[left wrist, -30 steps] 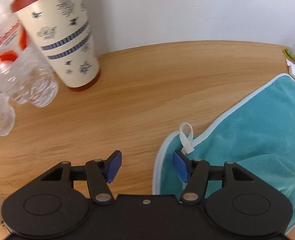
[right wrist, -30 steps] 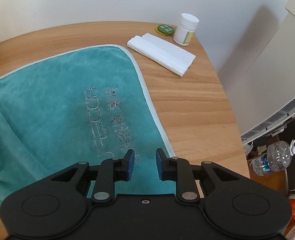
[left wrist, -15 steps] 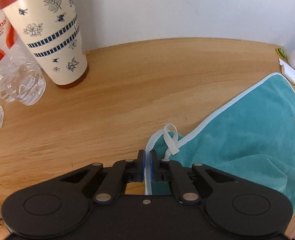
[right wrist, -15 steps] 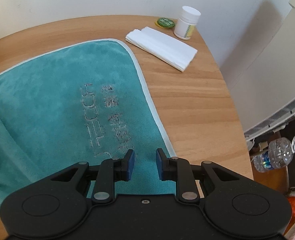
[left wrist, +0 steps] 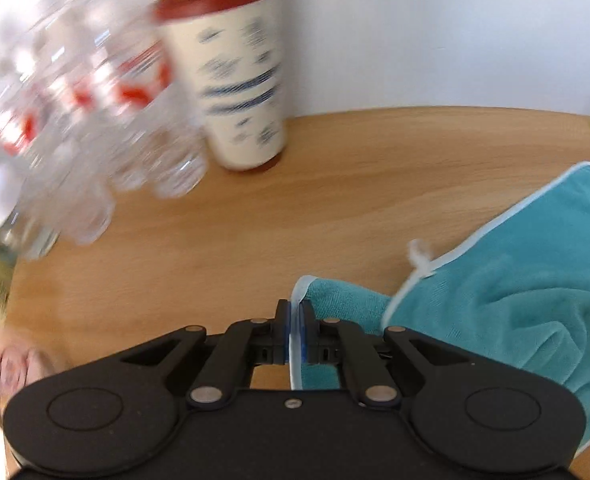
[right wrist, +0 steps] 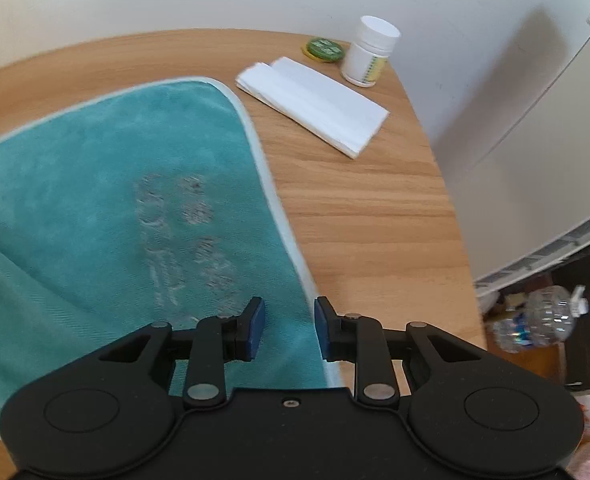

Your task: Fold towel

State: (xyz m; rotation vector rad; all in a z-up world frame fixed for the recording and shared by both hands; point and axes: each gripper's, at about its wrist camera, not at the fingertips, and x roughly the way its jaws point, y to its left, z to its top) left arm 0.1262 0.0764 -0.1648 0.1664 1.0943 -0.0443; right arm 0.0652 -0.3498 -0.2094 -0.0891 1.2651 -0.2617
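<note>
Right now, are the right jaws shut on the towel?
No, the right gripper is open, its jaws apart over the towel edge.

towel [right wrist: 95, 200] lettering blurred, no text legible

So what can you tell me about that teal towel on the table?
The teal towel looks like soft plush cloth with a pale trim round its edge and faint embossed lettering. It lies on the wooden table, mostly flat, rumpled toward the left. A small white hanging loop sits on its edge. The left gripper is shut on one corner's trim; the right gripper is open, straddling the right edge.
</note>
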